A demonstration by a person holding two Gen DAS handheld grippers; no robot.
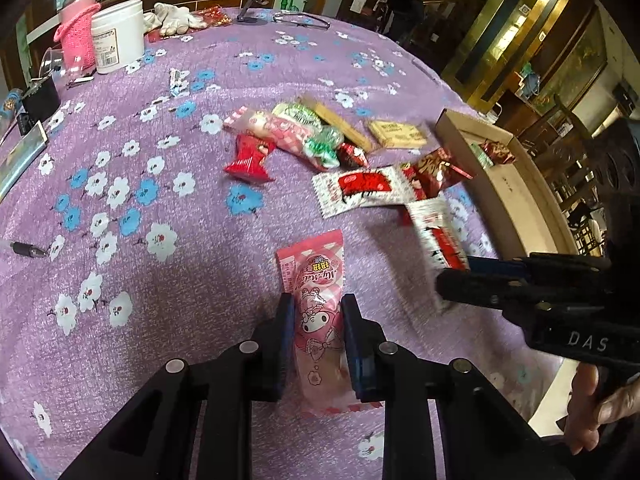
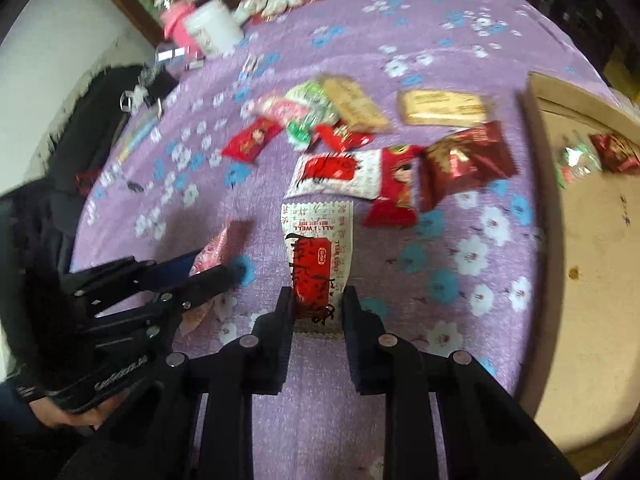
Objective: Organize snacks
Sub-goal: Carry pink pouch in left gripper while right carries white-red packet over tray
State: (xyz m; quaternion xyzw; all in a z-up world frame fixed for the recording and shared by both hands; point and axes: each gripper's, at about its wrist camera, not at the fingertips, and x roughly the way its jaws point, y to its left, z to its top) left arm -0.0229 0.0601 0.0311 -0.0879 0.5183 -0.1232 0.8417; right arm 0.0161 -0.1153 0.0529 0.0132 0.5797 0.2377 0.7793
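Observation:
My left gripper (image 1: pixel 316 312) is shut on a pink My Melody snack packet (image 1: pixel 318 300), held just above the purple flowered tablecloth (image 1: pixel 160 184). My right gripper (image 2: pixel 317 304) is shut on a white-and-red snack packet (image 2: pixel 318 256); it shows at the right of the left wrist view (image 1: pixel 434 232), blurred. A heap of loose snacks (image 1: pixel 304 136) lies mid-table. A cardboard box (image 2: pixel 592 240) at the right holds a red packet (image 2: pixel 614 152) and a green candy (image 2: pixel 576 160).
A white tub (image 1: pixel 118 36), a pink knitted holder (image 1: pixel 76 34) and white gloves (image 1: pixel 174 18) stand at the far edge. A pen (image 1: pixel 28 249) lies at the left. Glasses (image 1: pixel 300 20) lie at the back.

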